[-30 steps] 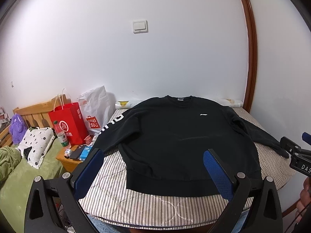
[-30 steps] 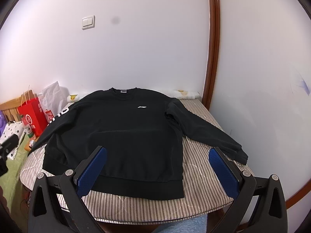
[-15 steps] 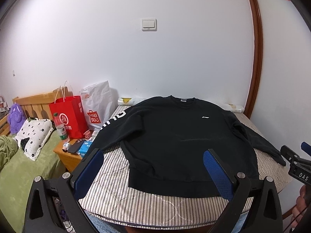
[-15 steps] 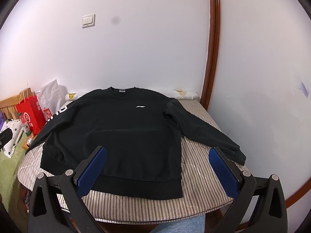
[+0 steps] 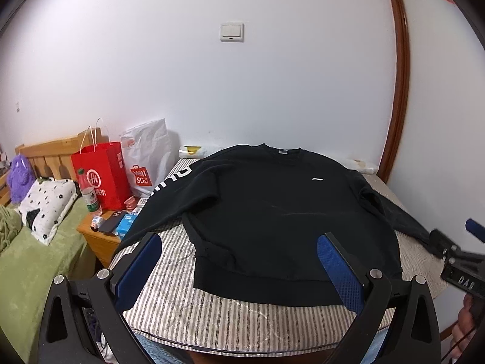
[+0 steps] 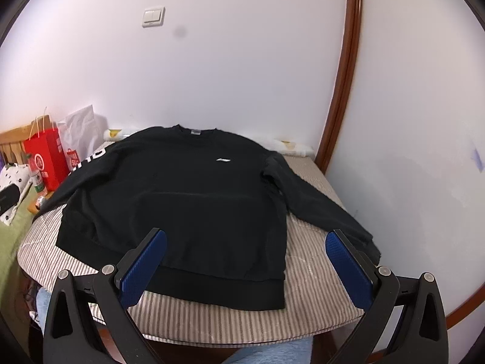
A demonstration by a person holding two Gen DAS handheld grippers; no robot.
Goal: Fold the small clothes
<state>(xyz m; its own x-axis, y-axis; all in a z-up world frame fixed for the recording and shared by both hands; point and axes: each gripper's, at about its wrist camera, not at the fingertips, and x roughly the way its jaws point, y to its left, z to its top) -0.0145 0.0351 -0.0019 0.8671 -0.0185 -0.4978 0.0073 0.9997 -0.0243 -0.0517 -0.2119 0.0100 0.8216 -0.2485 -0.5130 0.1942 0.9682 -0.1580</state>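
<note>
My left gripper (image 5: 238,261) and right gripper (image 6: 245,259) both hang spread wide, gripping nothing, above the near hem of the black sweatshirt (image 6: 182,194), which lies flat, sleeves out, on the striped table (image 6: 212,318).

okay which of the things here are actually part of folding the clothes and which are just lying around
For the job:
sweatshirt, spread flat
striped pad under it
left gripper, open
right gripper, open

Just lying about:
red bag
white bag
bottle
spotted pillow
purple plush
</note>
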